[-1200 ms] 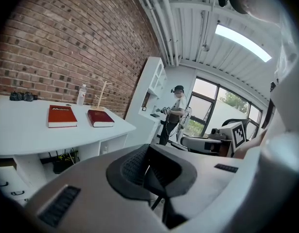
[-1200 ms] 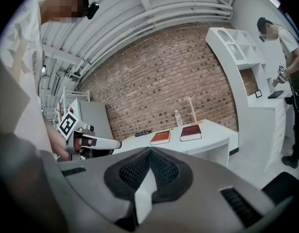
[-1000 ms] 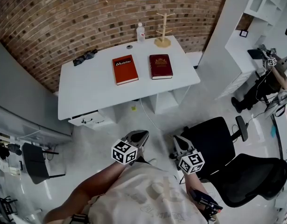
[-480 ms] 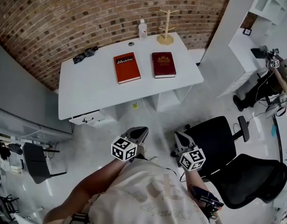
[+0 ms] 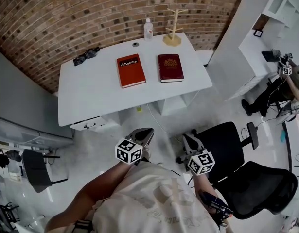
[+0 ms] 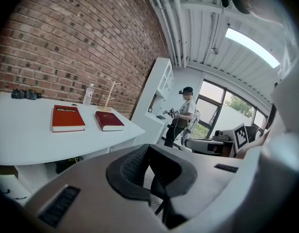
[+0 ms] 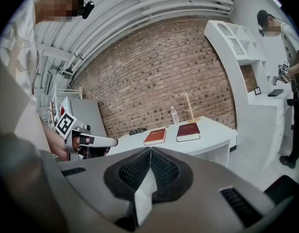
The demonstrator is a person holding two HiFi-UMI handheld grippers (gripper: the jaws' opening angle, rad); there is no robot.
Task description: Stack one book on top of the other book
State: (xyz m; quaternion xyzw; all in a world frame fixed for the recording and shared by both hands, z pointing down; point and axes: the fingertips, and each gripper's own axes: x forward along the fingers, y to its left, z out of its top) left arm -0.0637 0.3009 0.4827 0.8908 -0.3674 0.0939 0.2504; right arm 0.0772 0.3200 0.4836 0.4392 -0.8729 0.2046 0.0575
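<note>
Orange-red book (image 5: pixel 131 70) lies flat near the middle of the white worktop (image 5: pixel 91 96). The dark red book (image 5: pixel 170 67) lies beside it, nearer the worktop's right end, not touching it. The left tool (image 5: pixel 143 133) and right tool (image 5: pixel 189 140) hang well short of the worktop's near edge, each with jaws pressed together and empty.

Two books (image 5: pixel 130 70), one bottle (image 5: pixel 148 29), one wooden rack (image 5: pixel 172 30), two hand-held grippers (image 5: pixel 142 135)
</note>
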